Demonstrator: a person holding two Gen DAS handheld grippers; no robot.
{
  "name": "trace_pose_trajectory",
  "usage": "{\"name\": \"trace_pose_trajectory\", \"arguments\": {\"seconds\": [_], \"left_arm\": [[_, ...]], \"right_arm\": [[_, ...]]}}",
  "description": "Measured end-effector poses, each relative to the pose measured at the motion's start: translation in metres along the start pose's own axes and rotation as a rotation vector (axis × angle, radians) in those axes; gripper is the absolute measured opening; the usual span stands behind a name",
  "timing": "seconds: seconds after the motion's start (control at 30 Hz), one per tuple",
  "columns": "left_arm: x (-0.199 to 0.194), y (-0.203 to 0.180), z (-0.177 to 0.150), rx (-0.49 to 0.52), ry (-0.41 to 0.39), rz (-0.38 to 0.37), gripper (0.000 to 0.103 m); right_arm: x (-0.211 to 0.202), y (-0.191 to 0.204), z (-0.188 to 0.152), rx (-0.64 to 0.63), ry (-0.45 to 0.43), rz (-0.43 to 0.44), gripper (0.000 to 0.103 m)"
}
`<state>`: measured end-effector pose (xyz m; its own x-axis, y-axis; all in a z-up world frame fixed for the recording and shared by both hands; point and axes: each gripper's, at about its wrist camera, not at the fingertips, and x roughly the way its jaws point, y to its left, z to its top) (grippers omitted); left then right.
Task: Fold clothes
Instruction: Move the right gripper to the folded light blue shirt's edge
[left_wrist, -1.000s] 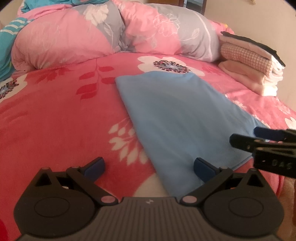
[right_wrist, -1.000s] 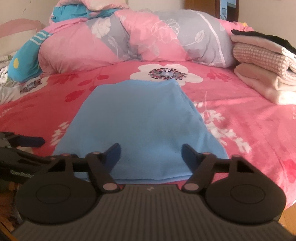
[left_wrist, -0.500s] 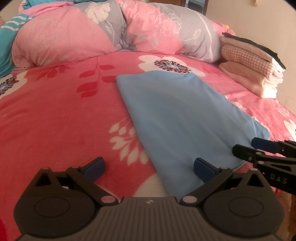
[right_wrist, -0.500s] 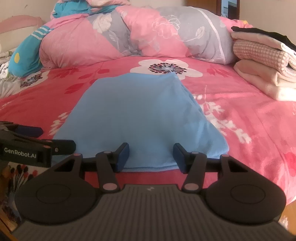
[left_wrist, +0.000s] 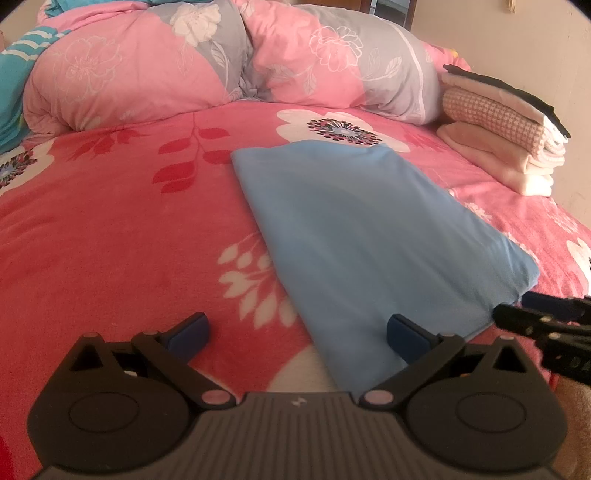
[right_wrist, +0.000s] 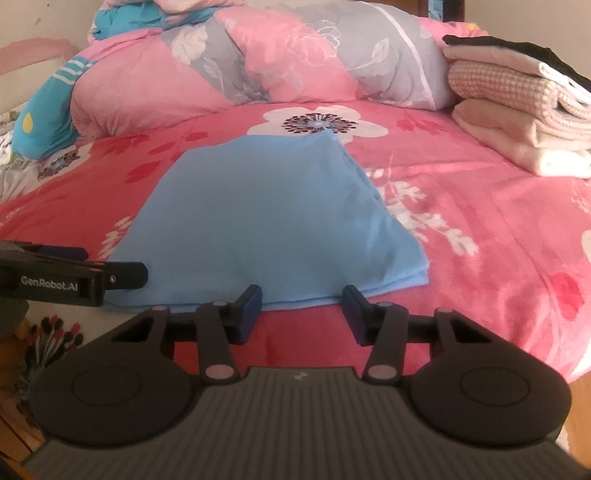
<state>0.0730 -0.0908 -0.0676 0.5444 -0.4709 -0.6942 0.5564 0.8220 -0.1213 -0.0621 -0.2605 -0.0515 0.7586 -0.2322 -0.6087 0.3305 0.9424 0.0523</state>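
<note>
Teal cushion (right_wrist: 35, 129): far left, against the rolled quilt.
Rolled quilt (left_wrist: 229, 62): pink and grey, floral; lies across the far side of the bed.
Bedspread (left_wrist: 110, 229): pink-red with white flowers and red leaves; carries every other item.
Left gripper (left_wrist: 297, 334): near edge of the bed, jaws spread wide. One blue pad (left_wrist: 190, 332) is over bare bedspread. The other sits at the near left corner of the blue cloth. The pads are not pressing on anything; nothing is held.
Blue cloth (right_wrist: 273, 218): folded, flat, centre of the bedspread. The long axis runs from the near edge toward the large white flower. Layered edges show along the right side and the near hem.
Right gripper (right_wrist: 302, 308): near edge, just short of the blue cloth's near hem. Jaws part open and just closing in. The gap between the pads shows bedspread only; no cloth is between them and nothing is gripped. In the left wrist view its fingertips sit just beside the cloth's near right corner.
Stack of folded clothes (left_wrist: 506, 140): far right, well apart from the blue cloth. Cream pieces at the bottom, a pink checked piece in the middle, a black piece on top.
</note>
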Motion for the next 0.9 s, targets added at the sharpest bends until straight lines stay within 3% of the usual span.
{"name": "trace_pose_trajectory", "arguments": {"seconds": [0.13, 0.33, 0.6, 0.9], "left_arm": [[0.000, -0.001, 0.000, -0.001, 0.001, 0.000, 0.103], [0.000, 0.000, 0.000, -0.003, 0.001, -0.003, 0.103], [0.000, 0.000, 0.000, -0.007, 0.003, -0.004, 0.103], [0.001, -0.003, 0.000, -0.004, 0.003, 0.004, 0.103]], "right_arm": [[-0.011, -0.002, 0.008, 0.012, -0.053, 0.006, 0.044], [0.001, -0.009, 0.019, 0.039, -0.065, 0.031, 0.041], [0.024, -0.040, 0.016, 0.203, -0.016, 0.049, 0.037], [0.011, -0.080, 0.009, 0.351, -0.037, 0.022, 0.033]]}}
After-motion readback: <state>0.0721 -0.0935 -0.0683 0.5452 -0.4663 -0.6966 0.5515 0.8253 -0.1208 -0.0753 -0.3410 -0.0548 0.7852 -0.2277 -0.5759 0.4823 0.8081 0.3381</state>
